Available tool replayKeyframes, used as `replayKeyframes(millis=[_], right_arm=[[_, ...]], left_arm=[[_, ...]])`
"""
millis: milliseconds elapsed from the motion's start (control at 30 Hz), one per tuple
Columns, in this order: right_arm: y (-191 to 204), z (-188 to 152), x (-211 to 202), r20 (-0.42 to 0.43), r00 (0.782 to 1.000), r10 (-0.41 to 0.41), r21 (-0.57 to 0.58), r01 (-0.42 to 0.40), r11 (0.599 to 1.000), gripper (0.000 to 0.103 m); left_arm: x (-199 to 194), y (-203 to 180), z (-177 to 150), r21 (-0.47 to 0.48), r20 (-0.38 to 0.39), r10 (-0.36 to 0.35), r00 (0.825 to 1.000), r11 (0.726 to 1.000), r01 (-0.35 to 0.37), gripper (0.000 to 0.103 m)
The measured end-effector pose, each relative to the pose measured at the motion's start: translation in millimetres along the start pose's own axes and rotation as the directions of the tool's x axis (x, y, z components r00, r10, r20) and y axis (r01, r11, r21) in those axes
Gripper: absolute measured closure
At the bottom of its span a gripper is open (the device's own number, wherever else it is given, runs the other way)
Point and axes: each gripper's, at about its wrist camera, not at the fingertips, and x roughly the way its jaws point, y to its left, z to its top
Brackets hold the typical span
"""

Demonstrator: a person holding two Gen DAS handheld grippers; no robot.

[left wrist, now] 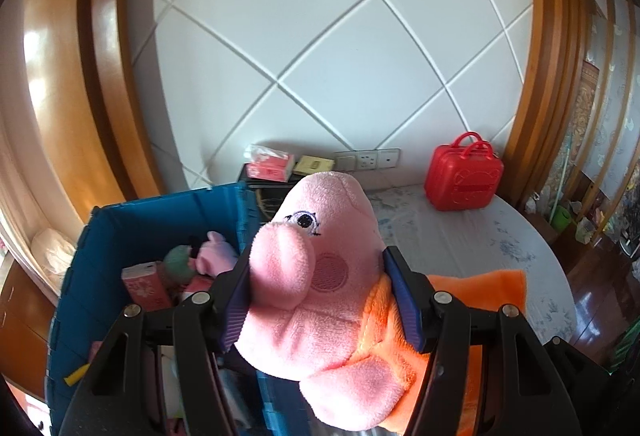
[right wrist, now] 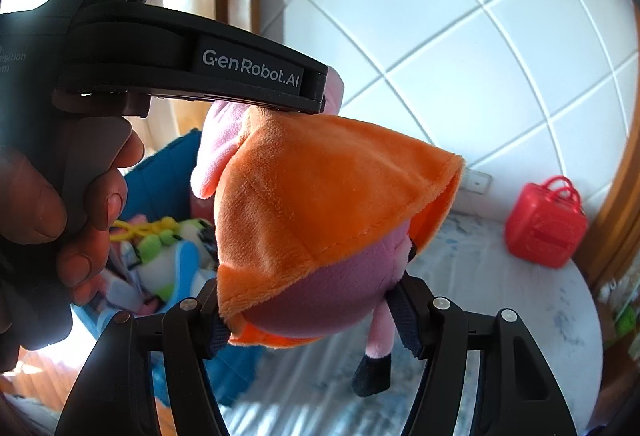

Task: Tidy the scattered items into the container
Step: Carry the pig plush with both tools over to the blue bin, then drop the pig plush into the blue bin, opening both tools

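Note:
A pink pig plush [left wrist: 320, 276] in an orange dress hangs in the air, held by both grippers. My left gripper [left wrist: 316, 268] is shut on its head and neck, the blue pads pressing in from both sides. My right gripper [right wrist: 312, 300] is shut on the purple lower body [right wrist: 328, 296] under the orange skirt [right wrist: 320, 188]; a pink leg with a black shoe [right wrist: 372, 376] dangles below. The left gripper [right wrist: 316, 92], with a hand around it, crosses the top of the right wrist view. The blue container [left wrist: 160, 220] [right wrist: 164, 172] stands open to the left, just beside the plush.
In the container lie a small pink plush [left wrist: 214, 254], a red tissue pack [left wrist: 146, 286] and a green-and-white toy [right wrist: 168, 256]. A red toy suitcase [left wrist: 464, 172] [right wrist: 546, 222] stands at the back of the round, cloth-covered table [left wrist: 500, 248]. Tissue packs [left wrist: 270, 164] sit by the wall.

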Motion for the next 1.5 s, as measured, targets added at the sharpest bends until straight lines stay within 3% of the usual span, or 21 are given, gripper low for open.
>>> replayKeyframes(millis=[367, 633, 1033, 1267, 1367, 1433, 1500], right_arm=[[79.9, 38.3, 44.7, -0.002, 0.998, 0.069, -0.059, -0.069, 0.996, 0.037], [110.7, 62.5, 74.9, -0.011, 0.994, 0.11, -0.1, -0.111, 0.989, 0.037], [121.0, 83.3, 129.7, -0.055, 0.986, 0.154, -0.104, -0.159, 0.982, 0.036], [140.1, 80.0, 139.8, -0.066, 0.983, 0.171, -0.113, -0.178, 0.978, 0.036], [144.6, 79.4, 145.1, -0.069, 0.981, 0.179, -0.121, -0.186, 0.975, 0.023], [149.4, 79.8, 149.8, -0.087, 0.98, 0.178, -0.139, -0.189, 0.972, 0.0], [148.5, 77.5, 153.4, -0.09, 0.981, 0.17, -0.136, -0.181, 0.974, 0.0]], left_arm=[[-12.8, 107.5, -3.2, -0.058, 0.015, 0.06, 0.998, 0.997, -0.059, 0.042], [-15.4, 167.9, -2.0, -0.107, 0.02, 0.1, 0.995, 0.989, -0.098, 0.042], [-3.9, 218.4, -2.3, -0.137, -0.008, 0.131, 0.991, 0.982, -0.131, 0.042], [3.0, 236.0, -0.4, -0.144, -0.019, 0.144, 0.989, 0.979, -0.145, 0.042], [7.2, 243.3, 0.5, -0.15, -0.027, 0.146, 0.989, 0.978, -0.148, 0.042], [12.7, 248.7, 0.4, -0.163, -0.047, 0.142, 0.989, 0.976, -0.147, 0.026], [15.0, 253.6, -1.0, -0.179, -0.052, 0.143, 0.988, 0.972, -0.15, 0.016]])
